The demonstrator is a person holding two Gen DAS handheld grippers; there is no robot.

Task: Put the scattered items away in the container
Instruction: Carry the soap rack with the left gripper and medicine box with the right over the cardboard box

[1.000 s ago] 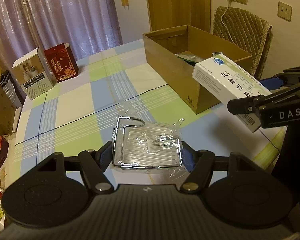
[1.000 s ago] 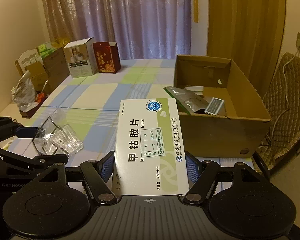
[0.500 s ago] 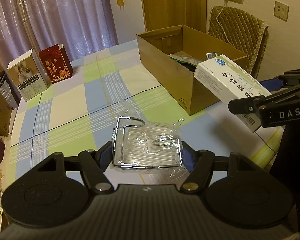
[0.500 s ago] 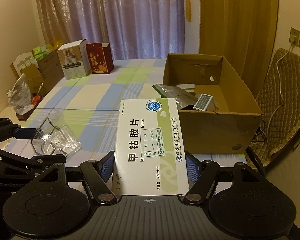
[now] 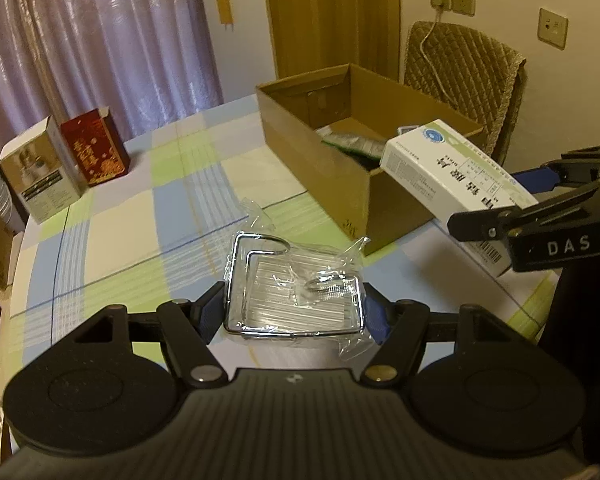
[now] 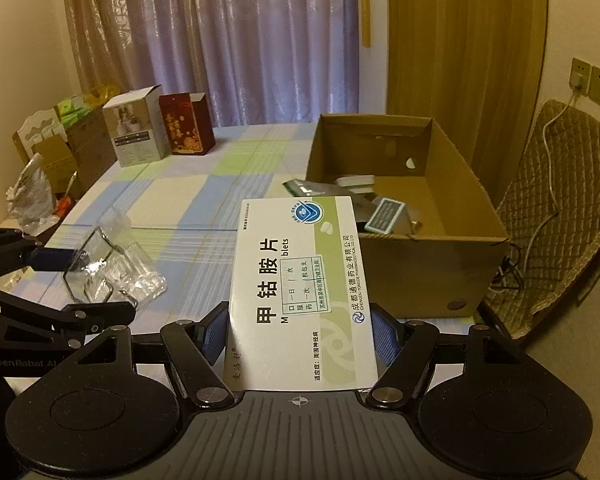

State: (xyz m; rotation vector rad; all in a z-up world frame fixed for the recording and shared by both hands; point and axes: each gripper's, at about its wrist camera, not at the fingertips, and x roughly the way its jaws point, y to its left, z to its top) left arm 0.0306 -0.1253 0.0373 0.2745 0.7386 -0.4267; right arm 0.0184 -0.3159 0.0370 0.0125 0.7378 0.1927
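Observation:
My left gripper [image 5: 294, 314] is shut on a chrome wire rack wrapped in clear plastic [image 5: 296, 288], held above the checked tablecloth [image 5: 140, 220]. The same rack [image 6: 108, 268] shows at the left in the right wrist view. My right gripper [image 6: 300, 332] is shut on a white and green medicine box [image 6: 300, 288], lifted just short of the open cardboard box [image 6: 432, 264]. In the left wrist view that medicine box [image 5: 452, 184] hangs at the cardboard box's near corner [image 5: 340, 184]. Inside the cardboard box lie a silver pouch [image 6: 324, 190] and a small dark card pack [image 6: 386, 216].
A white product box [image 5: 40, 176] and a red gift box [image 5: 96, 152] stand at the table's far left. A quilted chair [image 6: 560, 216] with a white cable sits right of the cardboard box. Cartons and bags [image 6: 48, 176] crowd the left table edge.
Both grippers have risen and moved towards the cardboard box with their loads still held. The medicine box now sits closer to the box's near corner.

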